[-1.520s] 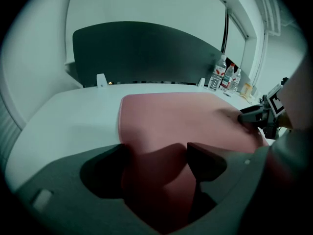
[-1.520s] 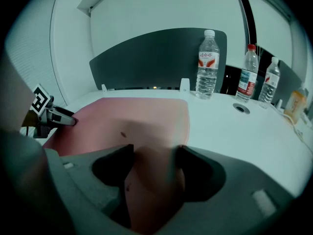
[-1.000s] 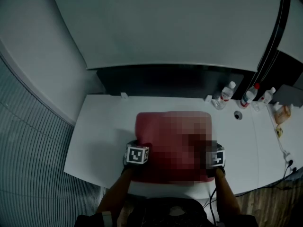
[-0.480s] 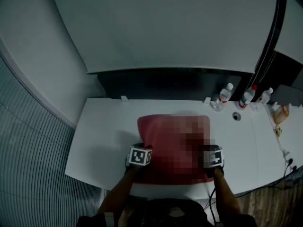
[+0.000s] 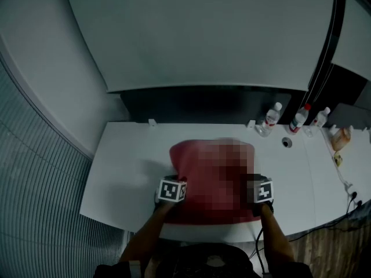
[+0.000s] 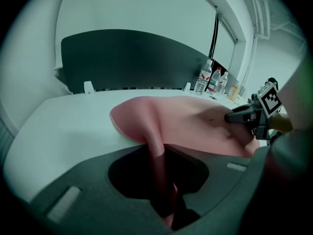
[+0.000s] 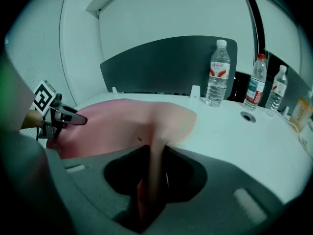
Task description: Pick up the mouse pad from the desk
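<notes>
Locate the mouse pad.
In the head view the mouse pad sits at the middle of the desk, its near edge pinched by the left gripper and right gripper, whose jaws have just been closing.

We take this for an office. A long white bench (image 5: pixel 127 155) backs onto a dark screen (image 5: pixel 203 104), the sort that divides workstations, and a round cable port (image 5: pixel 286 142) is set into its top. Three water bottles (image 5: pixel 271 118) stand by the screen. A plain pale wall (image 5: pixel 203 33) rises behind, and a ribbed panel (image 5: pixel 35 201) curves at the left. Cables (image 5: pixel 352 201) trail off the right end over what looks like wood flooring (image 5: pixel 330 251), though that corner is dim.
</notes>
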`<control>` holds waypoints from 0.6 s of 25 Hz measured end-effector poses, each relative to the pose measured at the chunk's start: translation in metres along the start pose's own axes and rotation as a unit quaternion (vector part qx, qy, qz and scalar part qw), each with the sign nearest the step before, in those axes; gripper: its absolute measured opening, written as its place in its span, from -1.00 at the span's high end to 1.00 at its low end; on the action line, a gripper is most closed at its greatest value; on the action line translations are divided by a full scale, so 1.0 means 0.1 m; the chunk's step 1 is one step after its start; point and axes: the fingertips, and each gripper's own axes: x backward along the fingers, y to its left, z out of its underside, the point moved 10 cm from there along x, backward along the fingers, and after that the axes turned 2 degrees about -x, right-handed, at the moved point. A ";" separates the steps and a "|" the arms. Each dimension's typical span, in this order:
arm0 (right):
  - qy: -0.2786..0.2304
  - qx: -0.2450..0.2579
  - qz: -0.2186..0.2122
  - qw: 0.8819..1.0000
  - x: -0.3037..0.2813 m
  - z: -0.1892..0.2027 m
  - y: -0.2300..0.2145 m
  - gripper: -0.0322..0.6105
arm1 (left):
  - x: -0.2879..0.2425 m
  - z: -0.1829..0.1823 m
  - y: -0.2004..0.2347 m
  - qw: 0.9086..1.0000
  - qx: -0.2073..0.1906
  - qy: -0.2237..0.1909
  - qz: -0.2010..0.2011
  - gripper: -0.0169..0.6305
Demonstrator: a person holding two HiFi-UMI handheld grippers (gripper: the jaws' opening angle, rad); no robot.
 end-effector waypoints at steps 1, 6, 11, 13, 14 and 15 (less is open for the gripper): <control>-0.002 -0.002 0.001 1.000 0.02 -0.01 0.00 0.59 | 0.02 -0.01 -0.01 1.000 -0.001 -0.003 0.001 0.70; -0.010 -0.011 -0.005 1.000 0.13 -0.05 0.06 0.61 | 0.09 -0.05 -0.06 1.000 -0.003 -0.013 0.009 0.73; -0.030 -0.003 0.002 1.000 0.23 -0.11 0.14 0.62 | 0.18 -0.08 -0.11 0.999 -0.010 -0.030 0.012 0.75; -0.033 -0.003 0.006 0.999 0.29 -0.12 0.17 0.62 | 0.22 -0.09 -0.13 0.999 -0.009 -0.036 0.014 0.76; -0.034 -0.004 0.009 0.999 0.32 -0.13 0.18 0.62 | 0.25 -0.10 -0.13 0.999 -0.009 -0.039 0.016 0.76; -0.036 -0.004 0.010 0.999 0.35 -0.14 0.20 0.62 | 0.27 -0.11 -0.13 0.999 -0.009 -0.042 0.018 0.76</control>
